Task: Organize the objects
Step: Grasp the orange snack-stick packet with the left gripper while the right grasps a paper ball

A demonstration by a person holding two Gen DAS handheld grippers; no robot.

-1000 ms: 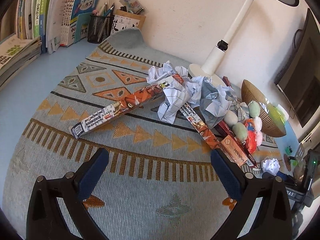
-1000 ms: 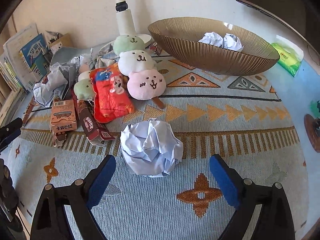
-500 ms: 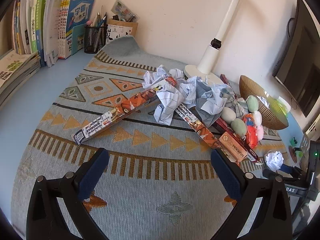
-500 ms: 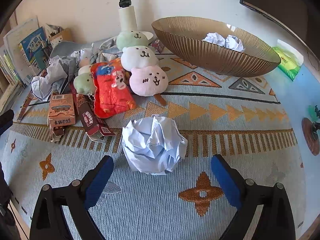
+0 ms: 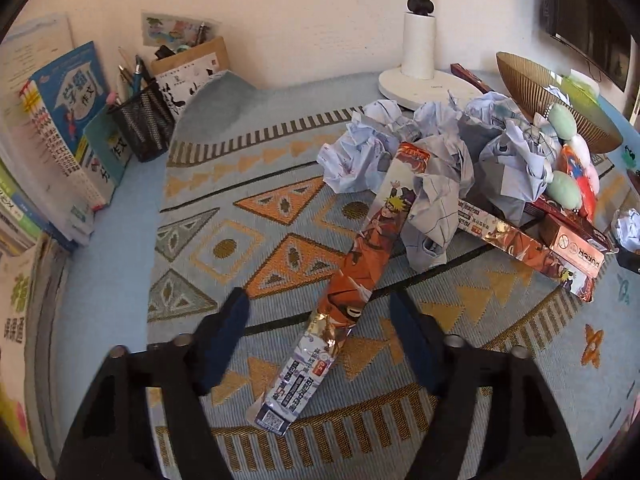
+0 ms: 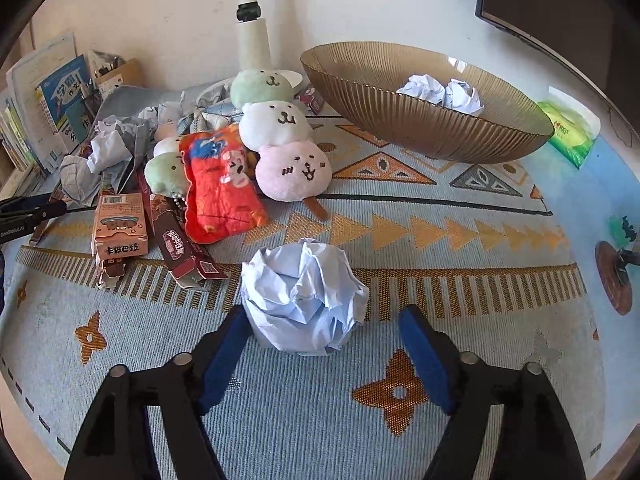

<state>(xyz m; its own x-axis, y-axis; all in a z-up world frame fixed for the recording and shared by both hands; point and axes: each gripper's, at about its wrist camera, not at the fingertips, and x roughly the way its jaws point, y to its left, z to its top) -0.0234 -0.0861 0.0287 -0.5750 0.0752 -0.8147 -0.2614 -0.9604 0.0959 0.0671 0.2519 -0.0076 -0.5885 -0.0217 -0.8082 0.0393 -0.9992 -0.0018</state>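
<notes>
In the left wrist view a long orange printed box (image 5: pixel 360 280) lies on the patterned mat, its near end between the open fingers of my left gripper (image 5: pixel 320 316). Crumpled paper balls (image 5: pixel 432 152) pile behind it. In the right wrist view a crumpled white paper ball (image 6: pixel 304 296) sits just ahead of my open right gripper (image 6: pixel 324 328), its near side between the fingertips. A ribbed gold bowl (image 6: pixel 400 120) at the back holds two paper balls (image 6: pixel 440 92).
Plush dango toys (image 6: pixel 280 132), a red snack pouch (image 6: pixel 218 188) and small brown boxes (image 6: pixel 120 228) lie left of the bowl. A white lamp base (image 5: pixel 424 84), a mesh pen holder (image 5: pixel 144 124) and books (image 5: pixel 60 128) stand at the back left. A green tissue pack (image 6: pixel 572 132) is at right.
The left gripper has swung and moved forward, so the long orange box now lies between its fingers. The right gripper has moved closer to the white paper ball.
</notes>
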